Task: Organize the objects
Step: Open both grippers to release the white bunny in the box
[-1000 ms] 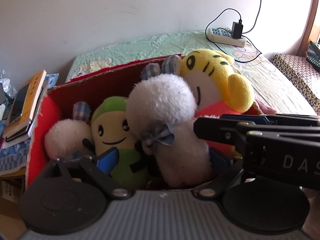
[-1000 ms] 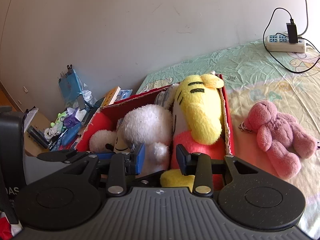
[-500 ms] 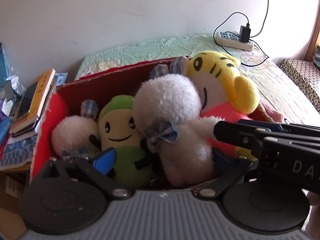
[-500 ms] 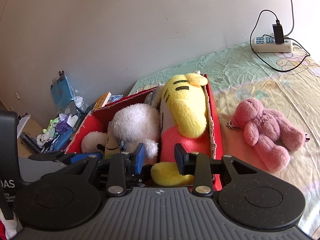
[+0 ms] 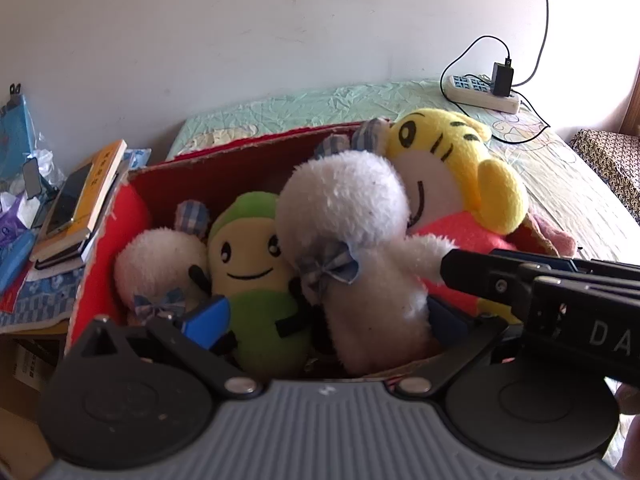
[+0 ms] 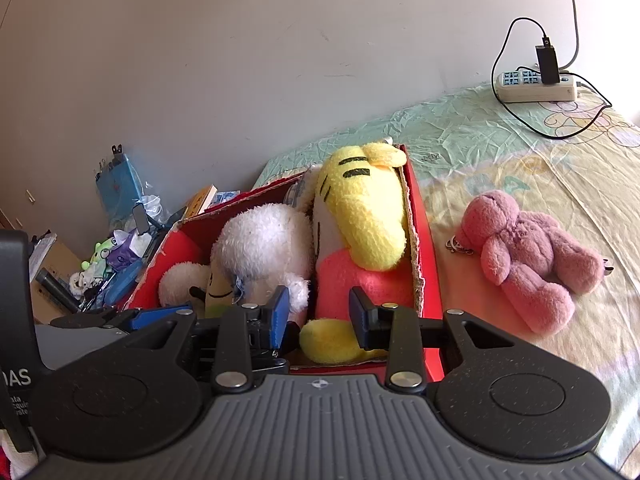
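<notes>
A red cardboard box (image 5: 224, 168) (image 6: 434, 300) on the bed holds several plush toys: a yellow tiger in a red shirt (image 5: 448, 176) (image 6: 360, 208), a large white plush with a checked bow (image 5: 360, 240) (image 6: 260, 240), a green-and-yellow smiling plush (image 5: 256, 276) and a small white plush (image 5: 160, 264). My left gripper (image 5: 324, 320) is open, its fingers at the box's near edge on either side of the green and large white plushes. My right gripper (image 6: 318, 312) is open and empty over the box's near end. A pink plush bear (image 6: 528, 252) lies on the sheet right of the box.
A power strip with a plugged charger and cables (image 6: 536, 84) (image 5: 484, 92) lies at the back of the bed by the wall. Books with a phone on top (image 5: 80, 204) and assorted clutter (image 6: 112, 256) sit left of the box. A patterned stool (image 5: 612, 160) stands at the right.
Both grippers have drawn back and up from the box, so more of the bed and side clutter shows. The toys have stayed in place. The jaws stay open.
</notes>
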Tool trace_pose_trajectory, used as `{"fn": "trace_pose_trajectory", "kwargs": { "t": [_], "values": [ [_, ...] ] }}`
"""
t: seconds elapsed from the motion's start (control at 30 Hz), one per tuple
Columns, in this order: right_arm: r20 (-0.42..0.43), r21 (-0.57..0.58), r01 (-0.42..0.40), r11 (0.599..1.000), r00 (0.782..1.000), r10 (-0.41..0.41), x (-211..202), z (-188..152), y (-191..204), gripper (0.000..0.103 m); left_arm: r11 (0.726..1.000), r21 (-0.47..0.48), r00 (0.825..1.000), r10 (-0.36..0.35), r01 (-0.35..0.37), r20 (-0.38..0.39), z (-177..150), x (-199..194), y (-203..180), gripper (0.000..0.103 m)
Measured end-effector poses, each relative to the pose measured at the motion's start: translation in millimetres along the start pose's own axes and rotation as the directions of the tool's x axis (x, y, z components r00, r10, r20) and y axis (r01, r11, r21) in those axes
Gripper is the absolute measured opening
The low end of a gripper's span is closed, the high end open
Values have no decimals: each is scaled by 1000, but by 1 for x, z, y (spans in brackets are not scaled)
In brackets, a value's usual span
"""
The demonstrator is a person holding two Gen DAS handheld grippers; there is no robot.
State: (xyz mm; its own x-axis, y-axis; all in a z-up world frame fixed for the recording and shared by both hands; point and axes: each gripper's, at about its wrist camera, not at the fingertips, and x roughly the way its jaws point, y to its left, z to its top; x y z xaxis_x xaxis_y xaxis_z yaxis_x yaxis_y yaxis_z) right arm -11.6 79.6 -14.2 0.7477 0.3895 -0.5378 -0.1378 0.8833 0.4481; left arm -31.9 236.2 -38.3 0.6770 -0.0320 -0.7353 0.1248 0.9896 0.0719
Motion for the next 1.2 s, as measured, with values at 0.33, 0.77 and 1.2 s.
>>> {"fn": "trace_pose_trajectory", "kwargs": {
  "t": [0.33,0.77,1.2],
  "values": [
    [19,9,-2,1000,1000,2,-3,-4,0,35,1000,-13,1000,7,-6,10,-3,-1,-1,102],
    [33,-6,1,1000,999,-1,-9,-8,-1,35,999,4,998,32,-32,47,-6,-6,-3,102],
    [19,-85,-24,996,999,26,-33,9,-16,39,993,-41,993,115,-114,37,1,-37,-20,102]
  ]
}}
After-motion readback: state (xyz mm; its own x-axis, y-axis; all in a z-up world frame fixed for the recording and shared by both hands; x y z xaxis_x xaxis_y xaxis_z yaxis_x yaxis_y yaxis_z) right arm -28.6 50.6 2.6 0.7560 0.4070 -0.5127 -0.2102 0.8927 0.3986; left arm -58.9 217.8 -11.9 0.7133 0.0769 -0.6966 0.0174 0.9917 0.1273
